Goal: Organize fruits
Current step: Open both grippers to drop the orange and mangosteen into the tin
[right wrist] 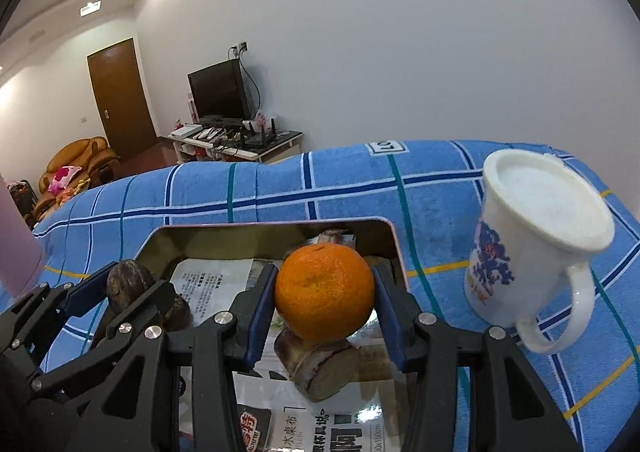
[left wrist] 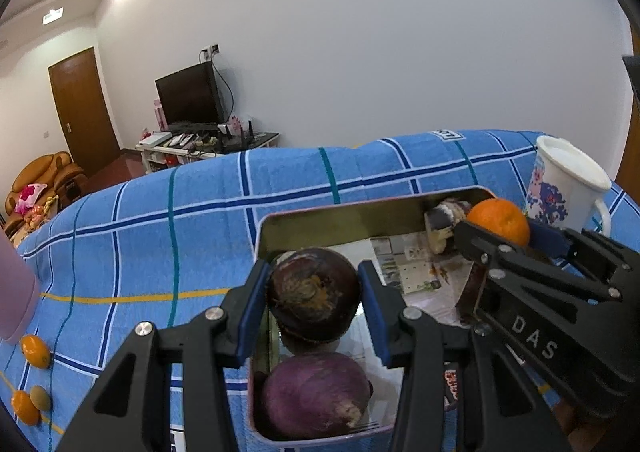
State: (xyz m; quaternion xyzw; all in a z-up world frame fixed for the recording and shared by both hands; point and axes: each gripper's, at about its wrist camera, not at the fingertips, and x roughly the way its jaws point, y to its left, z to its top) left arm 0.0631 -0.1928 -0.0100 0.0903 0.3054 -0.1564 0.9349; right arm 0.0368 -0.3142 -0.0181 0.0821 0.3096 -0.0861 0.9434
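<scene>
Both hand-held grippers (left wrist: pixel 314 294) (right wrist: pixel 324 292) tilted downward

A pink object (left wrist: pixel 16 292) is cut off at the left edge, unidentifiable.

Crowded inside the tin (left wrist: pixel 320 211): purple fruit (left wrist: pixel 316 400) blocking the near end, cut cane pieces (right wrist: pixel 320 368) filling the far corner. Open paper lining (left wrist: pixel 416 272) mid-tin, room to pass there. Right tool (left wrist: pixel 500 244) crossing the tin's right wall, close beside the left tool (left wrist: pixel 314 300). White mug (right wrist: pixel 536 236) standing just right of the tin. Wide clear blue cloth (left wrist: pixel 160 244) to the left, small oranges (left wrist: pixel 36 350) at the far left edge.
</scene>
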